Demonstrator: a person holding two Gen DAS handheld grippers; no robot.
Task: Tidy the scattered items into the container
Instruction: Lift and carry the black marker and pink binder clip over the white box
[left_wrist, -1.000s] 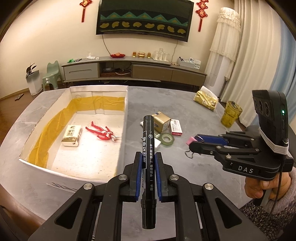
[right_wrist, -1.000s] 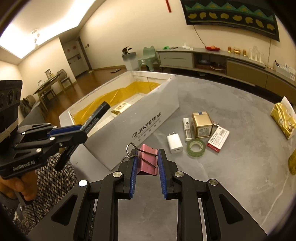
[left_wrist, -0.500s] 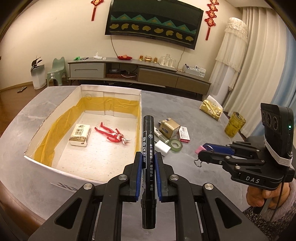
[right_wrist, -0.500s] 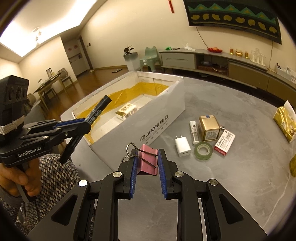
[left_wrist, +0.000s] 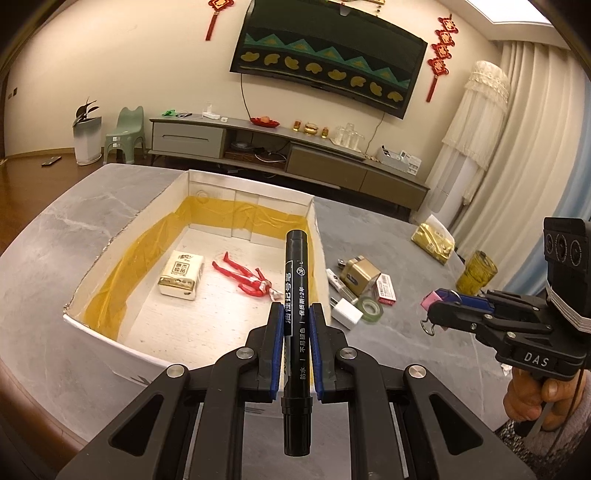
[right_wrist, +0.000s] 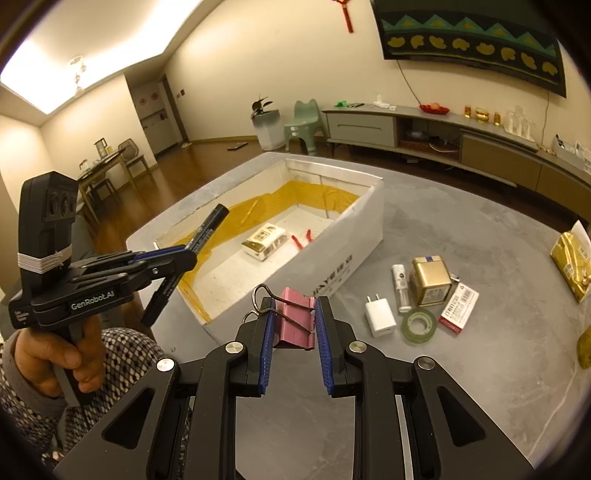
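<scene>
My left gripper (left_wrist: 296, 314) is shut on a black marker (left_wrist: 295, 291), held upright above the near right corner of the white cardboard box (left_wrist: 110, 334). Inside the box lie a tissue pack (left_wrist: 181, 275) and a red figure (left_wrist: 245, 278). My right gripper (right_wrist: 293, 314) is shut on a pink binder clip (right_wrist: 295, 319), held above the grey table right of the box (right_wrist: 343, 251). The right wrist view shows the left gripper (right_wrist: 184, 254) with the marker (right_wrist: 192, 251) over the box's near end. The left wrist view shows the right gripper (left_wrist: 439, 317) with the clip (left_wrist: 432, 300).
On the table right of the box lie a white charger (right_wrist: 380, 319), a tape roll (right_wrist: 419, 325), a gold box (right_wrist: 430, 280), a white tube (right_wrist: 400, 288) and a red-white card box (right_wrist: 458, 308). A gold packet (right_wrist: 570, 262) and a yellow glass (left_wrist: 474, 273) stand farther right.
Both grippers have risen and drawn back from the table with marker and clip held. The left gripper has shifted so the marker stands over the box's right wall.
</scene>
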